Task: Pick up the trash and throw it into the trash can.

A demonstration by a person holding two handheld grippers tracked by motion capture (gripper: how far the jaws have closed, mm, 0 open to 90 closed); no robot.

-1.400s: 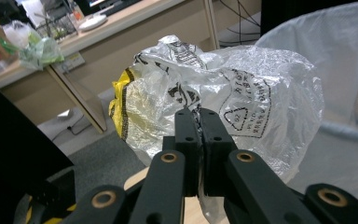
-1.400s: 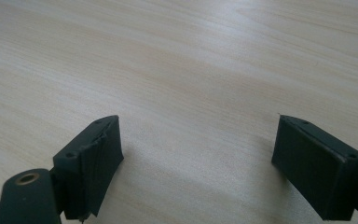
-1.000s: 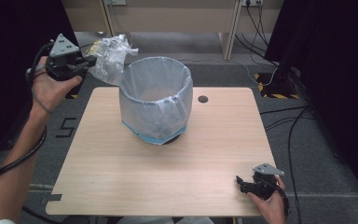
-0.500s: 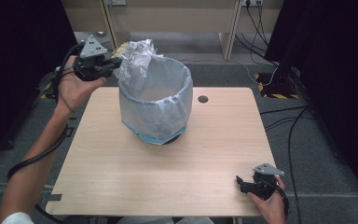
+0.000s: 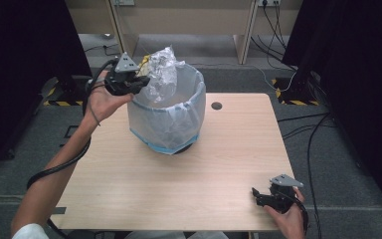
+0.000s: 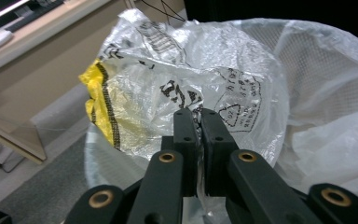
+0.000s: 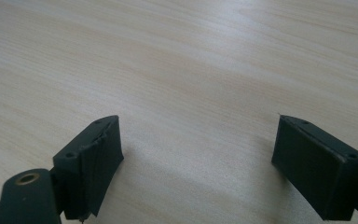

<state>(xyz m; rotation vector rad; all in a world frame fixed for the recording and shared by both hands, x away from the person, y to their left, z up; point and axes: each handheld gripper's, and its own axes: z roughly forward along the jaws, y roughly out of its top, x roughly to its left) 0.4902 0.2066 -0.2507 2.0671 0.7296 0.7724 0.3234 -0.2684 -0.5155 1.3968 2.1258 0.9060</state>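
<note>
High view: light wood-grain rectangular table (image 5: 144, 189), a round bin lined with a translucent white plastic bag (image 5: 166, 117) standing on its far-centre part. Left gripper (image 5: 138, 85), black with a grey three-cornered plate on top, held in the person's left hand (image 5: 101, 99) at the bin's left rim, above table level. It grips a crumpled clear plastic bag with black print and a yellow patch (image 5: 160, 74), which hangs over the bin's open mouth, partly inside the rim. Small dark round hole (image 5: 217, 105) in the tabletop, to the right of the bin, apart from it. Right gripper (image 5: 258, 196) low at the table's near right corner, in the right hand (image 5: 288, 216), well apart from the bin.

Left gripper view: the two black jaws closed together, clamped on the crumpled bag (image 6: 177, 88). Yellow part with black stripes at the bag's left edge. The bin's white liner (image 6: 326, 107) behind and to the right, mesh wall visible through it.

Right gripper view: jaws wide apart, nothing between them, just bare table (image 7: 191, 70) close below.
</note>
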